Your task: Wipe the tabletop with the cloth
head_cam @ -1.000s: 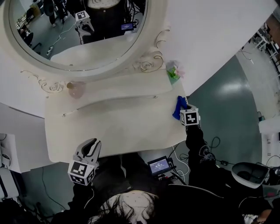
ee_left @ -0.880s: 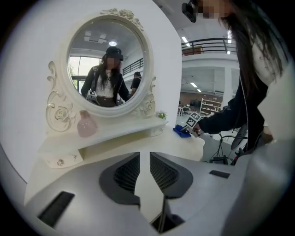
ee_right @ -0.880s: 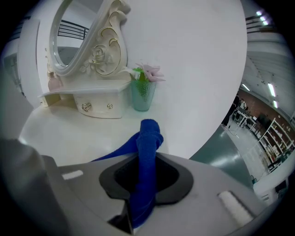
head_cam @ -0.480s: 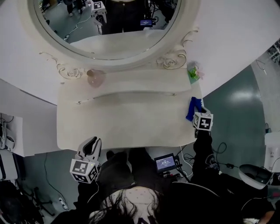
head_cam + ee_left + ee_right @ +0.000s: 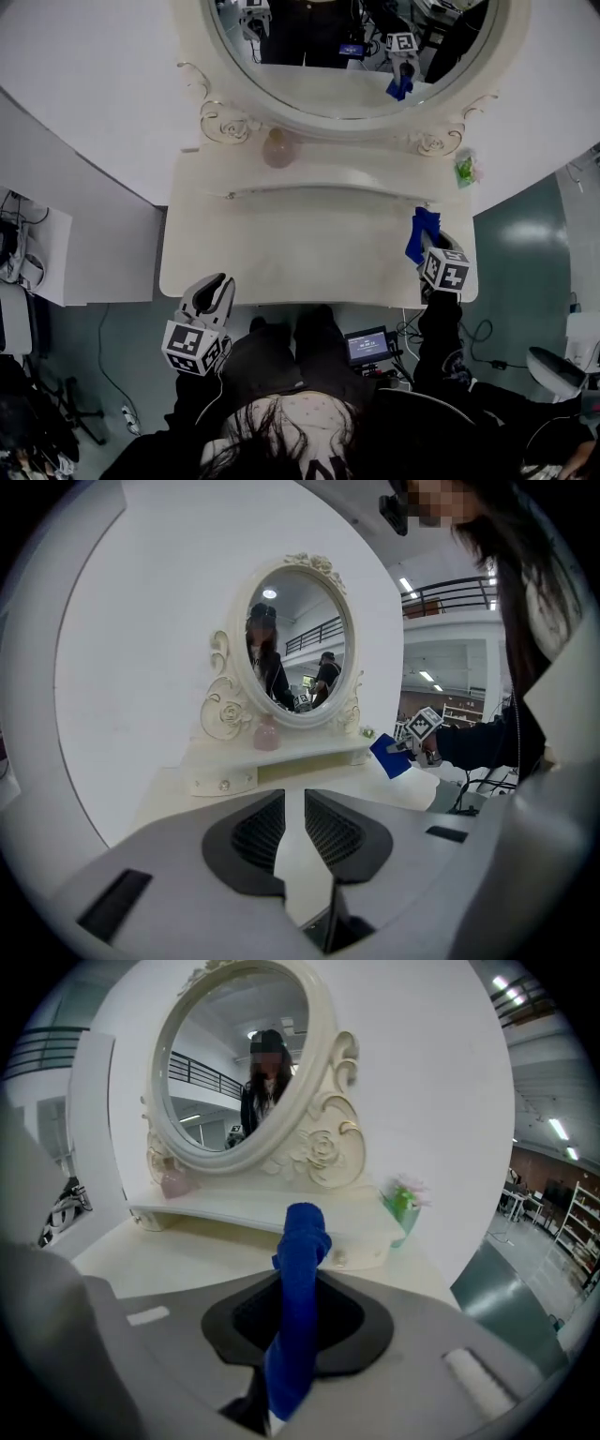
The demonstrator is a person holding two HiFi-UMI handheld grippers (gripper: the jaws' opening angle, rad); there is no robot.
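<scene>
A blue cloth hangs above the right end of the cream tabletop, with my right gripper shut on it. In the right gripper view the cloth stands up between the jaws of the right gripper, and its top is folded over. My left gripper hovers at the table's front left edge. It is open by a narrow gap and holds nothing. The left gripper view looks past the left gripper across the tabletop to the cloth on the far side.
An oval mirror in a carved frame stands behind a raised shelf with drawers. On the shelf are a pink bottle at the left and a small green vase with flowers at the right. A small screen and cables lie on the floor.
The head view has swung, so the table now sits further right in the frame. The right gripper with the cloth is a little further in from the right edge. The left gripper stays at the front edge.
</scene>
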